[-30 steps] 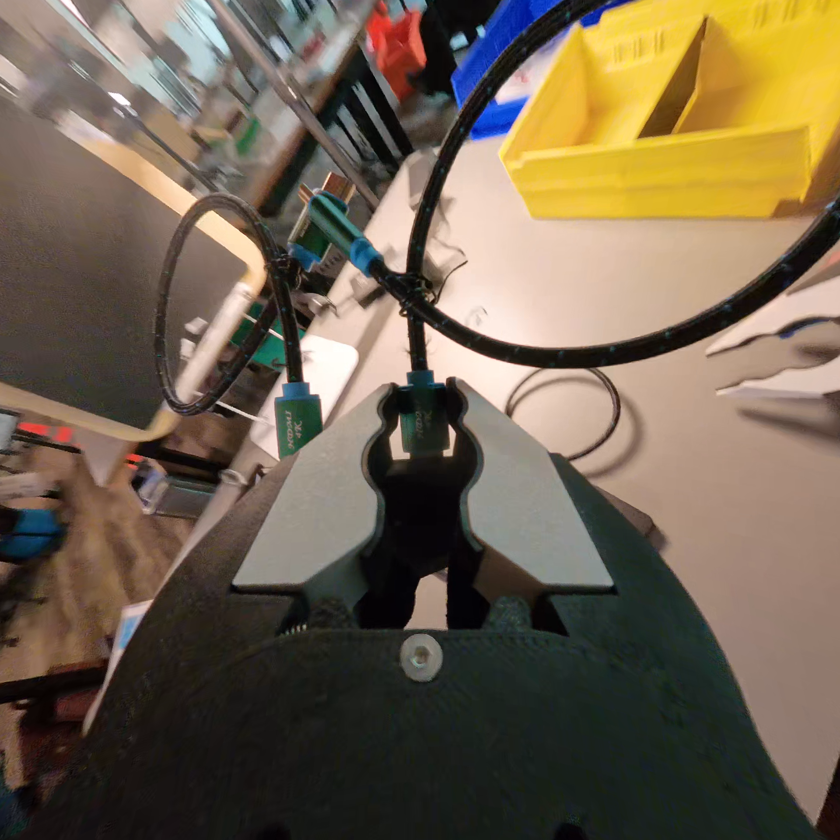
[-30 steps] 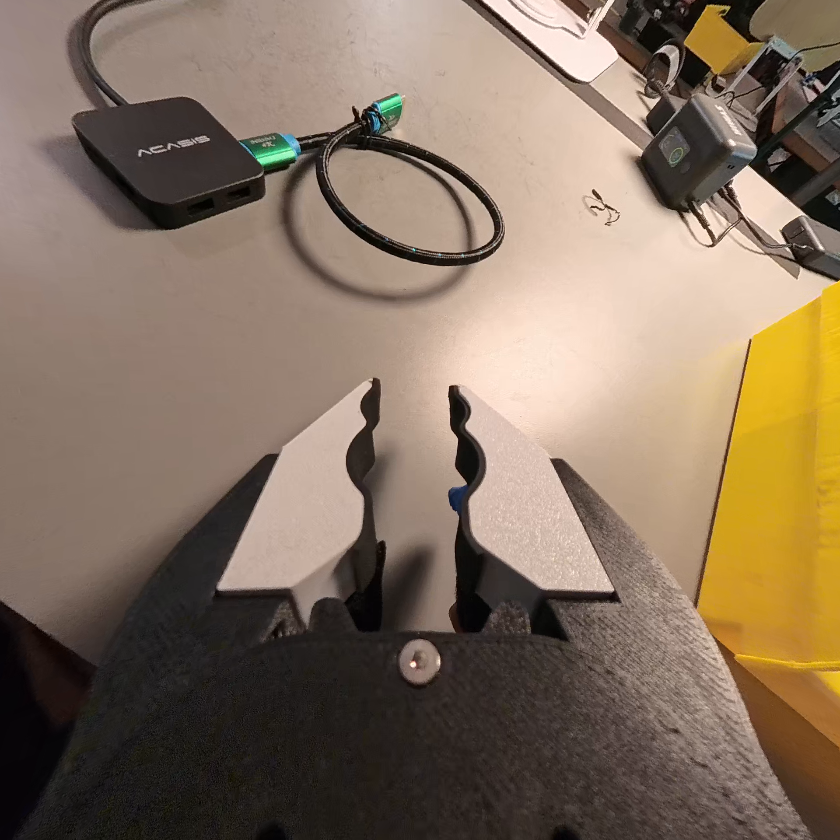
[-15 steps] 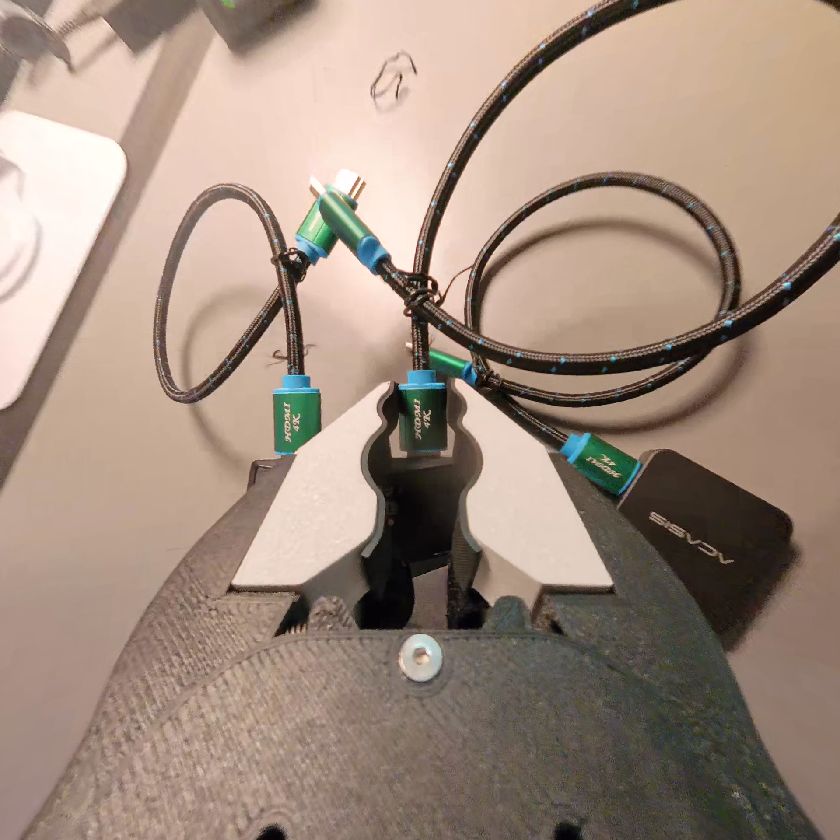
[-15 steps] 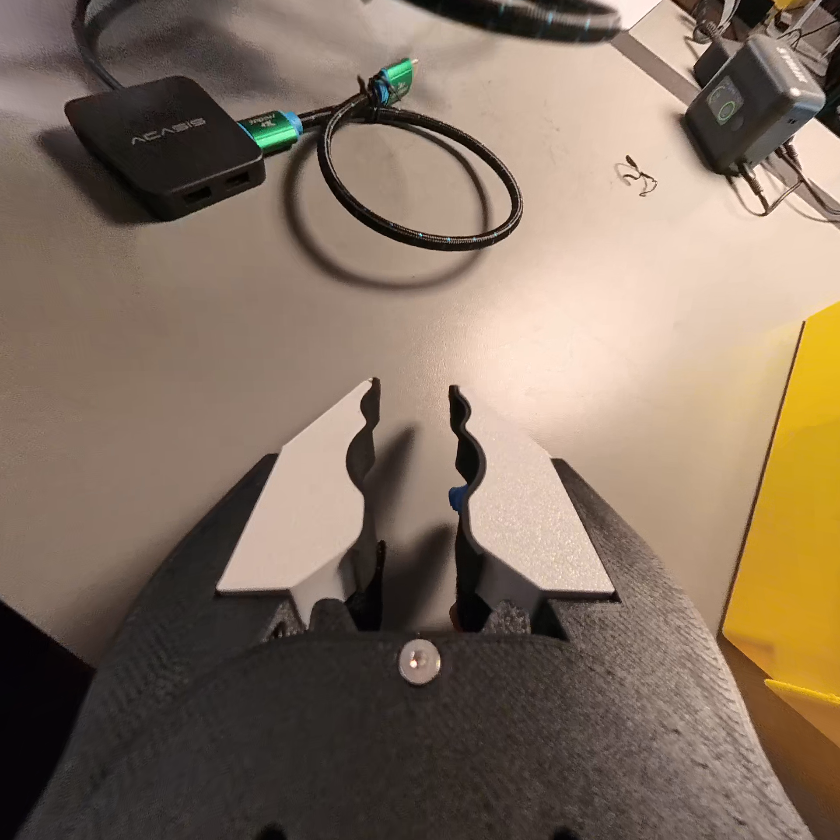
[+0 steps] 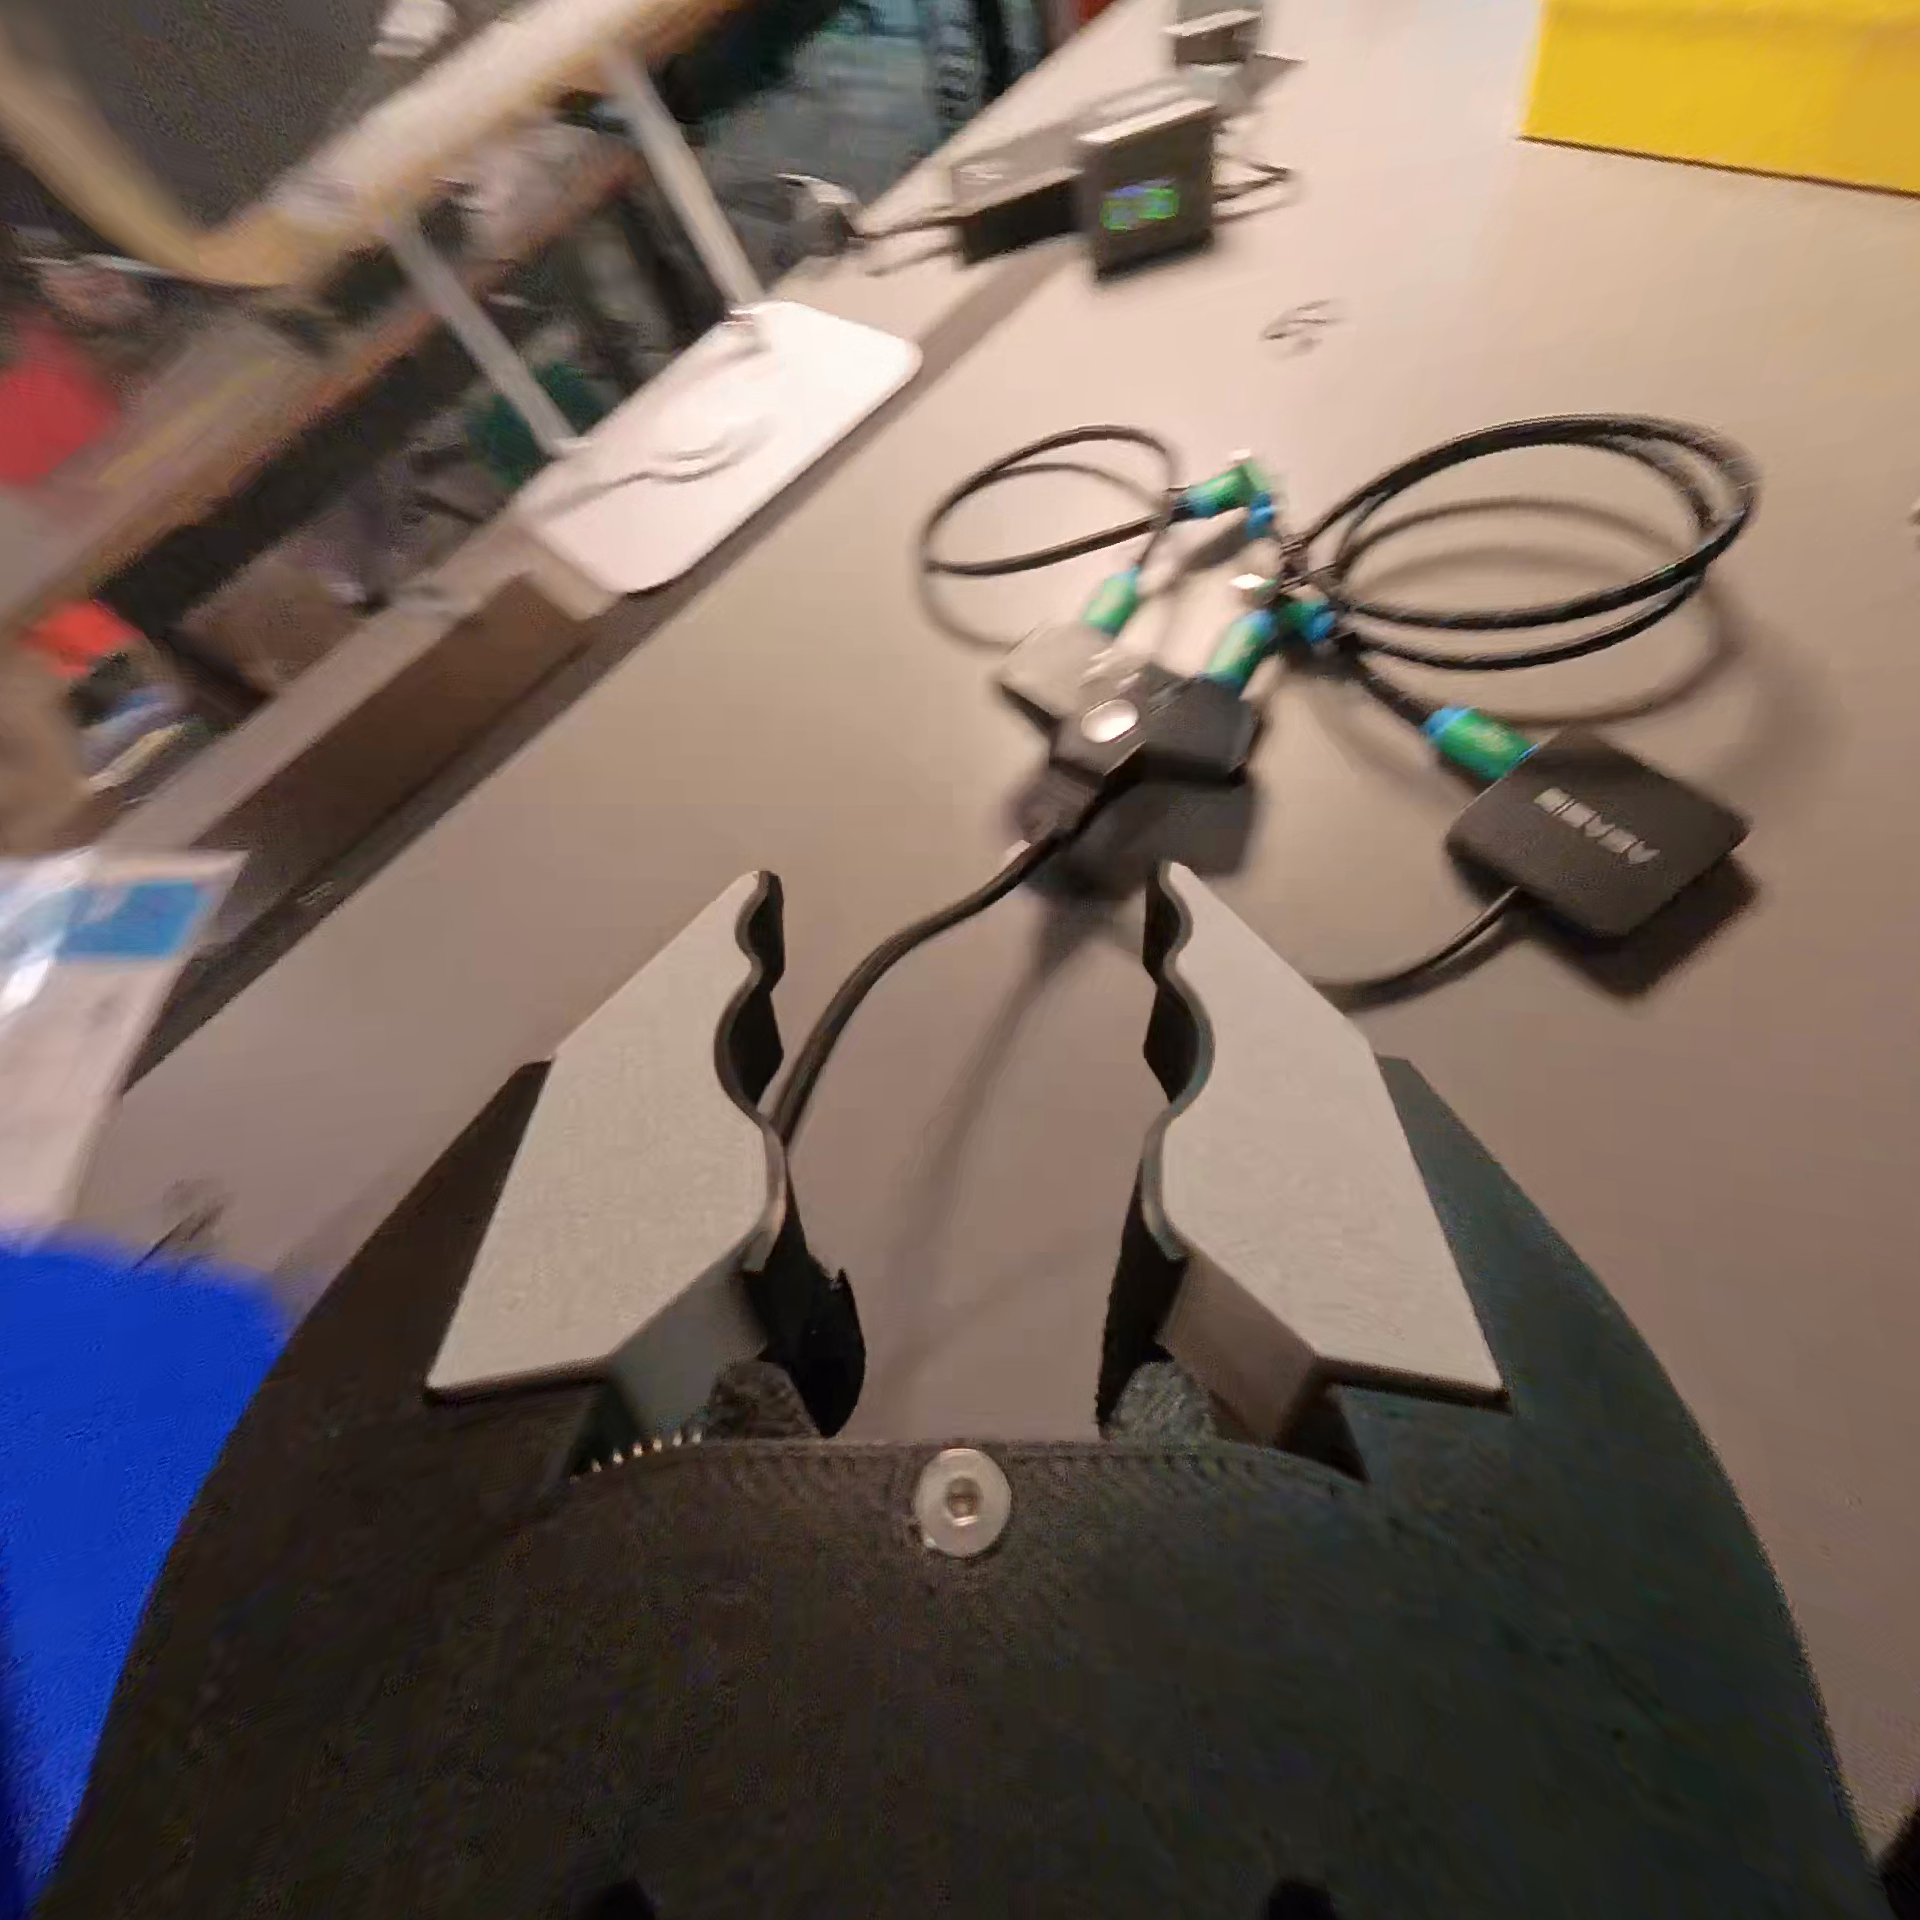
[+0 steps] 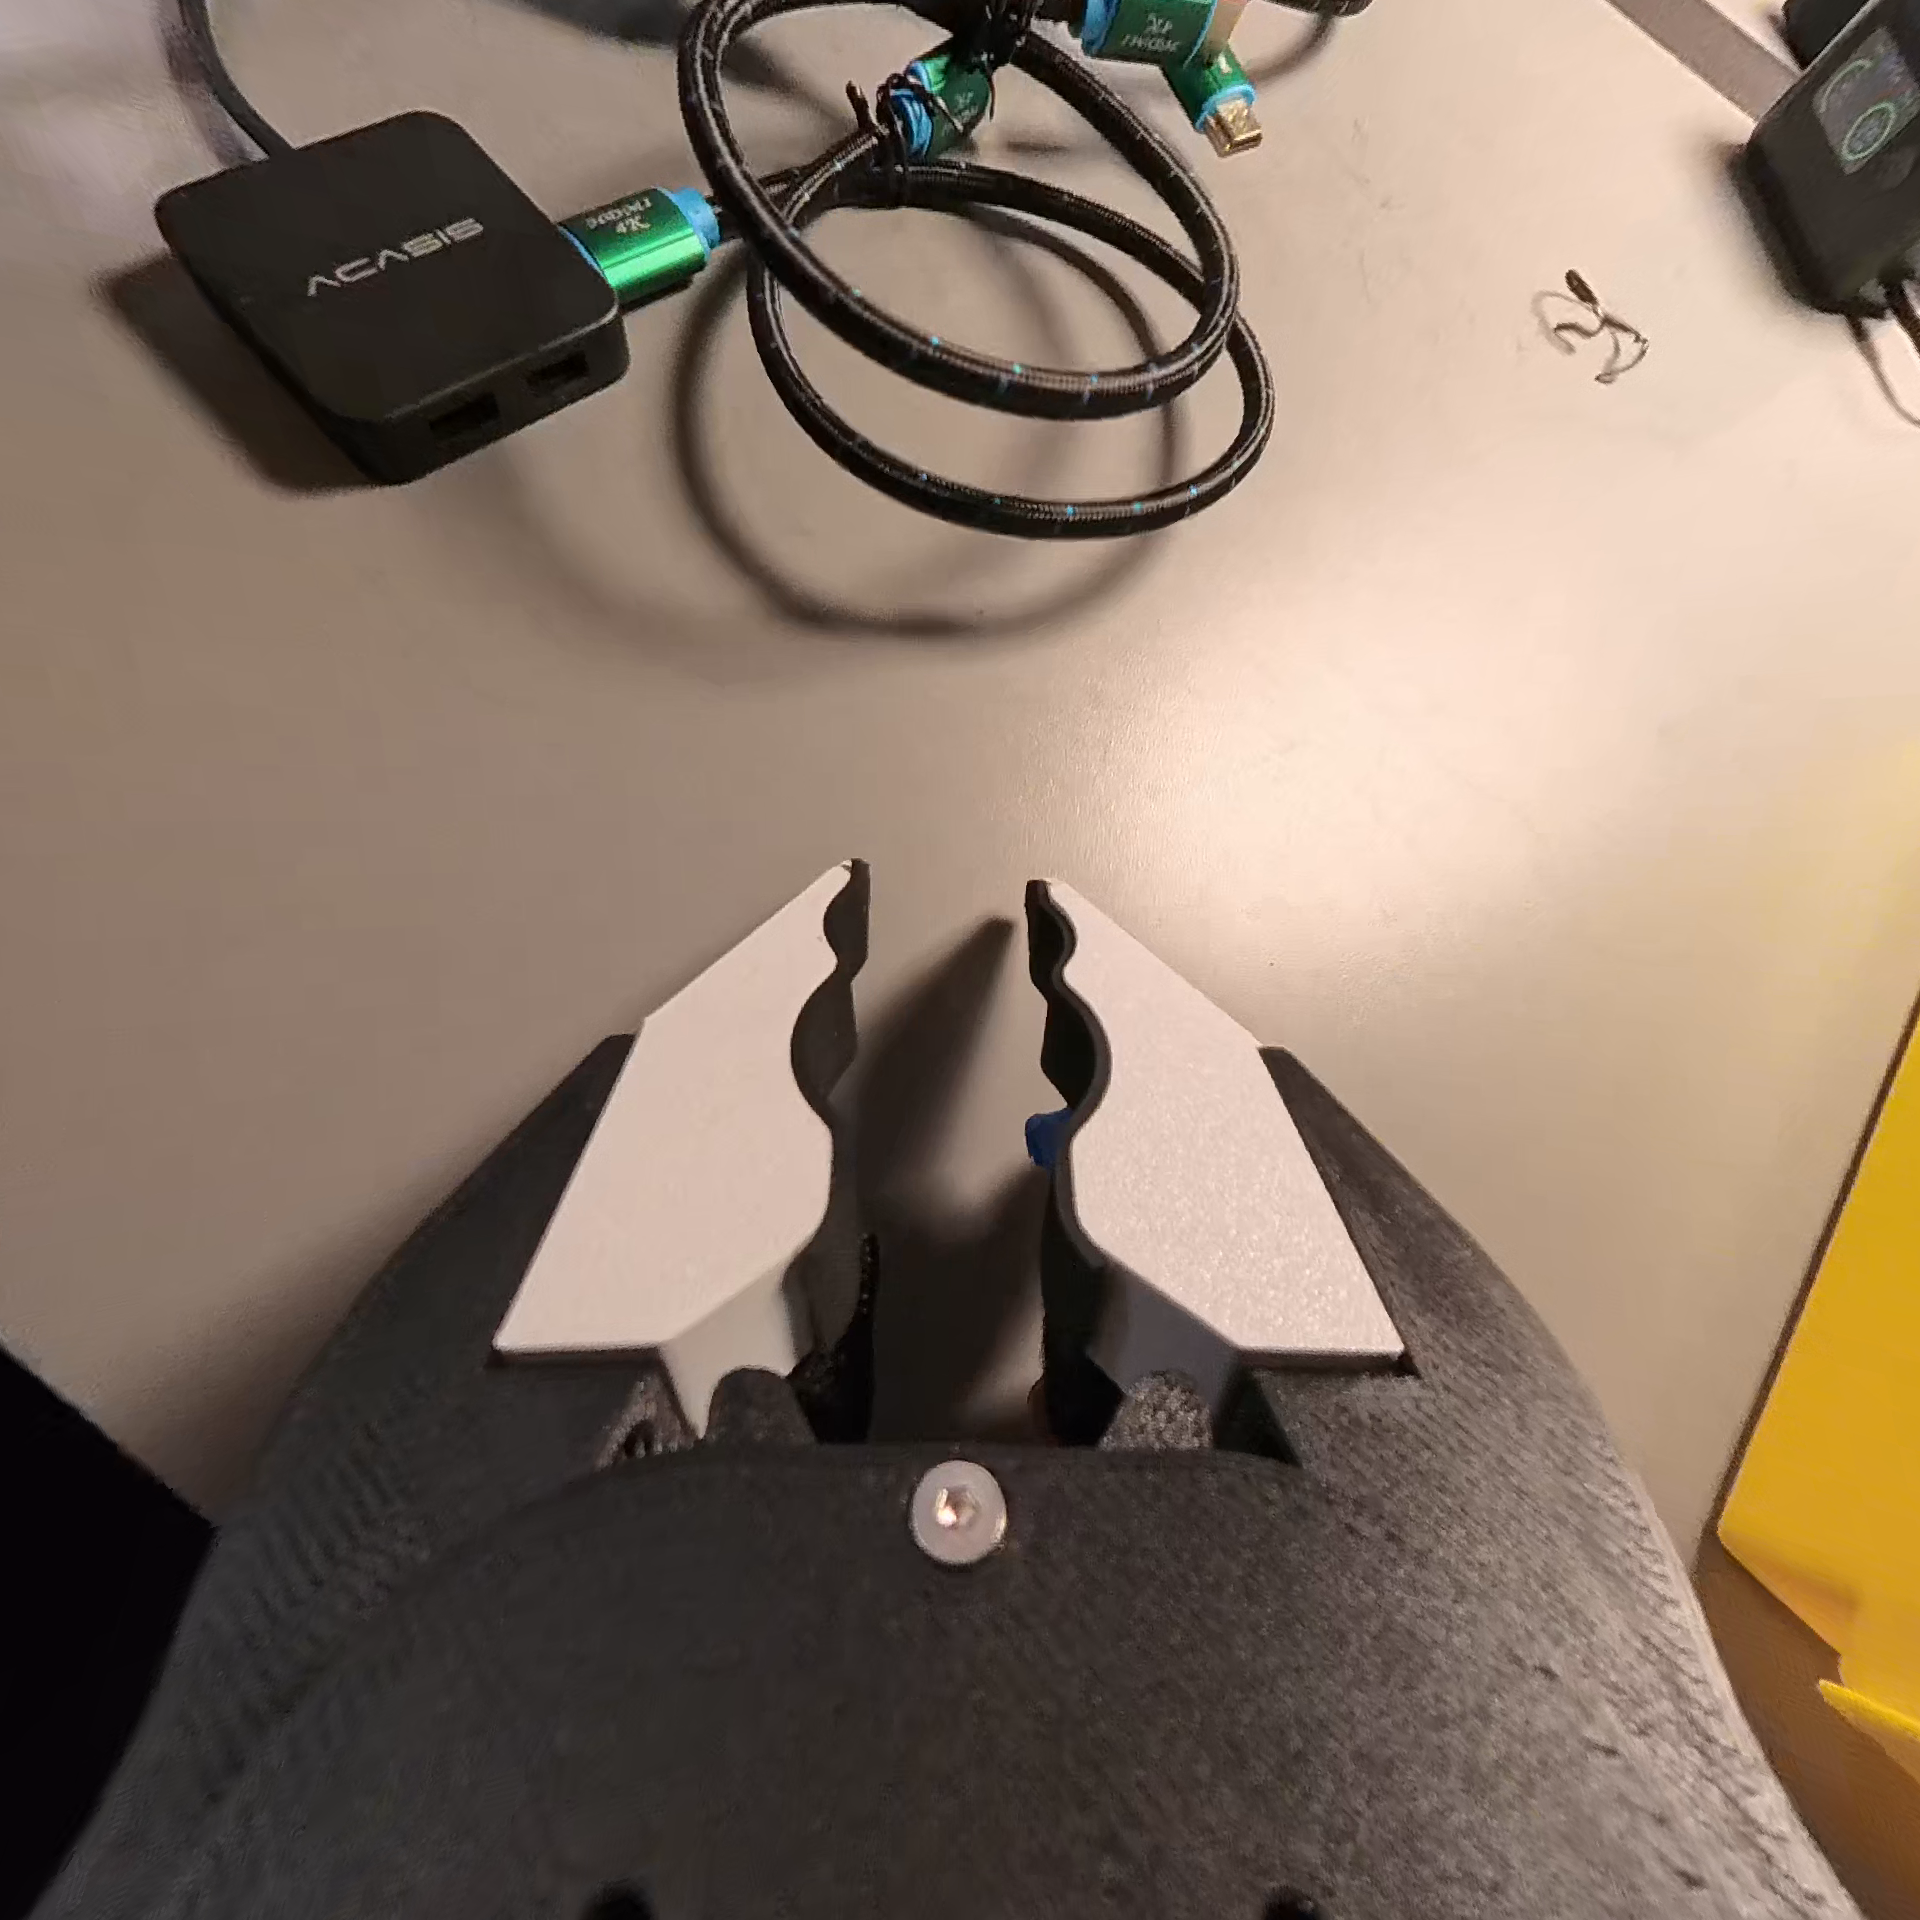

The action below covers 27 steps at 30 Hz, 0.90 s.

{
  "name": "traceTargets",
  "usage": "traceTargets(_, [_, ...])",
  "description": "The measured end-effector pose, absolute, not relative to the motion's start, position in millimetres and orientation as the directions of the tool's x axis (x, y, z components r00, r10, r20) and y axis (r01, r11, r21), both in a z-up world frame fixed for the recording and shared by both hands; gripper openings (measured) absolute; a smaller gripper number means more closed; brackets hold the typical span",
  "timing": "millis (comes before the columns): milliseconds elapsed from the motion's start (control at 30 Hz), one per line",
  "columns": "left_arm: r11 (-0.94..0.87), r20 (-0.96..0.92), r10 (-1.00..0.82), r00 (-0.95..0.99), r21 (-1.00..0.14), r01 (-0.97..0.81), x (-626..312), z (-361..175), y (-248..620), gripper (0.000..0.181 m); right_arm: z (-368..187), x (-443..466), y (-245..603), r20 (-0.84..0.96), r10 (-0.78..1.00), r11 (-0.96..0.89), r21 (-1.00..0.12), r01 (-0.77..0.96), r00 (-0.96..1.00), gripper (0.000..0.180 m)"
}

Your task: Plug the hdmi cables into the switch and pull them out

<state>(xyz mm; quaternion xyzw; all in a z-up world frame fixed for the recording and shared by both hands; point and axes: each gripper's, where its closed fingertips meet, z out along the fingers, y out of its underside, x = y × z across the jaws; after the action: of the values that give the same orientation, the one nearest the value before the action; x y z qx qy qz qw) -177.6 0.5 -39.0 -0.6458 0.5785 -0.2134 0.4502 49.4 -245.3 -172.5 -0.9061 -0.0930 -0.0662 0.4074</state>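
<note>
Both your grippers were spread and empty. The switch [image 6: 390, 291] lay ahead-left of your right gripper [image 6: 945, 883], 1 green plug [image 6: 639, 249] seated in it, long axis running right; your left gripper [image 5: 961, 904] sat farther off.

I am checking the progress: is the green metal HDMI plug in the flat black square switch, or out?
In. The green plug is seated in the switch side.

A grey counter [image 6: 1039, 748] carries a black switch [image 6: 384, 296] at upper left, coiled braided HDMI cables [image 6: 1039, 343] beside it, and a yellow bin [image 6: 1849, 1299] at right.
</note>
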Motion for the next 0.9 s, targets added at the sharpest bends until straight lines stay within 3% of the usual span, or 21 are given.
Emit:
traceTargets(167, [0.016,-0.24,-0.854,0.46,-0.898,-0.44,-322.5,-4.2,21.1,0.07,-173.0,50.0,-232.5,0.194,0.131,-0.65,-0.724,0.232,0.972,0.033])
traceTargets(267, [-0.052,-0.195,-0.85,0.49,-0.893,-0.446,-374.9,-26.6,25.2,0.071,-173.5,47.5,-224.7,0.183,0.149,-0.649,-0.723,0.236,0.972,0.032])
traceTargets(467, [-0.01,-0.331,-0.837,0.435,-0.787,-0.617,-407.9,-91.7,32.8,0.071,-173.7,43.1,-216.0,0.183,0.165,-0.649,-0.72,0.246,0.969,0.031])
traceTargets(700, [0.084,-0.393,-0.816,0.423,-0.806,-0.586,-401.8,-93.0,36.6,0.018,-173.4,43.3,-216.8,0.19,0.159,-0.648,-0.721,0.247,0.969,0.031])
traceTargets(900, [0.262,-0.485,-0.745,0.458,-0.844,-0.468,-359.4,-1.1,30.3,0.012,-173.1,44.0,-216.9,0.197,0.153,-0.646,-0.722,0.248,0.968,0.031])
